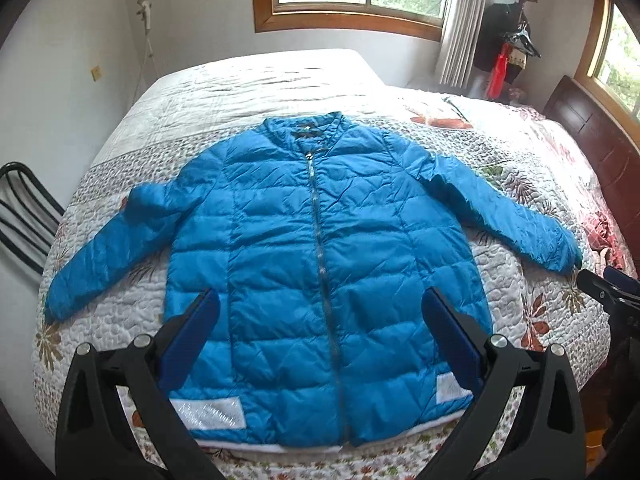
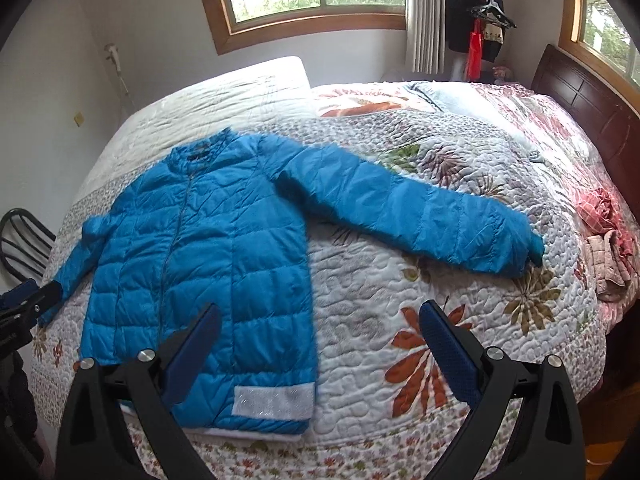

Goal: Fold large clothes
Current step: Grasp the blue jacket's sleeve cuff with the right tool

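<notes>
A blue quilted puffer jacket [image 1: 312, 256] lies flat and zipped on the bed, front up, collar away from me, both sleeves spread out to the sides. My left gripper [image 1: 320, 300] hovers open above its lower body, nothing between the fingers. In the right wrist view the same jacket [image 2: 200, 264] lies left of centre, with its long sleeve [image 2: 420, 216] reaching to the right. My right gripper [image 2: 318, 312] is open over the jacket's right hem edge and bare quilt. Each gripper's tip shows at the edge of the other's view.
The bed carries a floral quilt [image 2: 400, 300]. A dark wooden headboard [image 2: 592, 100] stands at right, with a pile of pinkish clothes [image 2: 608, 252] near it. A black metal chair [image 1: 24, 216] sits by the bed's left side. A coat rack [image 1: 512, 40] stands in the far corner.
</notes>
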The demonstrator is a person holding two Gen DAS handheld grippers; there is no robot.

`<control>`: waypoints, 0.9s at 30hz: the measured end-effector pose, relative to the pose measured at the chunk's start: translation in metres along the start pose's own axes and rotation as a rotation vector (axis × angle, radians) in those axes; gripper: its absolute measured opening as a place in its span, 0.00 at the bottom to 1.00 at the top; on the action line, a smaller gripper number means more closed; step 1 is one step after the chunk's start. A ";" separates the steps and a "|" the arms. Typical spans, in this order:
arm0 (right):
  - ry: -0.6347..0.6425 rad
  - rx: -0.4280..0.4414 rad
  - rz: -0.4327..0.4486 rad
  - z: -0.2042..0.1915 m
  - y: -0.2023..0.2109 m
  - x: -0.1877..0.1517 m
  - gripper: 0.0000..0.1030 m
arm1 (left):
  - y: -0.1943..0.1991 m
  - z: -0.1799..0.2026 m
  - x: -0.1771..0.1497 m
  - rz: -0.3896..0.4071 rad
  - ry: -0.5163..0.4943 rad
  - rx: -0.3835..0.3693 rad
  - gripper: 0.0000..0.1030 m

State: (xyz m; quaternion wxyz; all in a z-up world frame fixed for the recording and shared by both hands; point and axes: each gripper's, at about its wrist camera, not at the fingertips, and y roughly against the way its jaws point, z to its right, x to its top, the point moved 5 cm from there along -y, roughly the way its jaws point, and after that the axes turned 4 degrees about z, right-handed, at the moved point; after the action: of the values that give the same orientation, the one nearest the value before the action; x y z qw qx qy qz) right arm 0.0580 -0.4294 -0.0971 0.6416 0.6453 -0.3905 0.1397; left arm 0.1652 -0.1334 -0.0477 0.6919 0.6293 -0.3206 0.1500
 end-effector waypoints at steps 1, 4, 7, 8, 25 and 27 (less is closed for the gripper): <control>-0.007 -0.024 0.011 0.014 -0.006 0.007 0.96 | -0.008 0.012 0.010 0.014 -0.009 -0.004 0.97; -0.018 -0.076 0.010 0.060 -0.030 0.024 0.96 | -0.039 0.053 0.038 0.033 -0.038 -0.023 0.97; -0.073 -0.056 -0.033 0.109 -0.059 0.031 0.96 | -0.074 0.099 0.059 0.001 -0.058 -0.066 0.97; -0.099 -0.059 -0.056 0.126 -0.069 0.032 0.96 | -0.083 0.111 0.063 -0.004 -0.062 -0.081 0.97; -0.225 -0.031 -0.293 0.298 -0.194 0.018 0.96 | -0.229 0.292 0.061 -0.180 -0.148 -0.125 0.97; -0.241 -0.030 -0.306 0.308 -0.206 0.016 0.96 | -0.240 0.298 0.057 -0.196 -0.153 -0.119 0.97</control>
State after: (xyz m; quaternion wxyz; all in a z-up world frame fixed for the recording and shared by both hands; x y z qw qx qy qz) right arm 0.1101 -0.7497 -0.2766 0.6136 0.6996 -0.3637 -0.0436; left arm 0.2785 -0.4719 -0.1974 0.7130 0.6248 -0.3178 0.0141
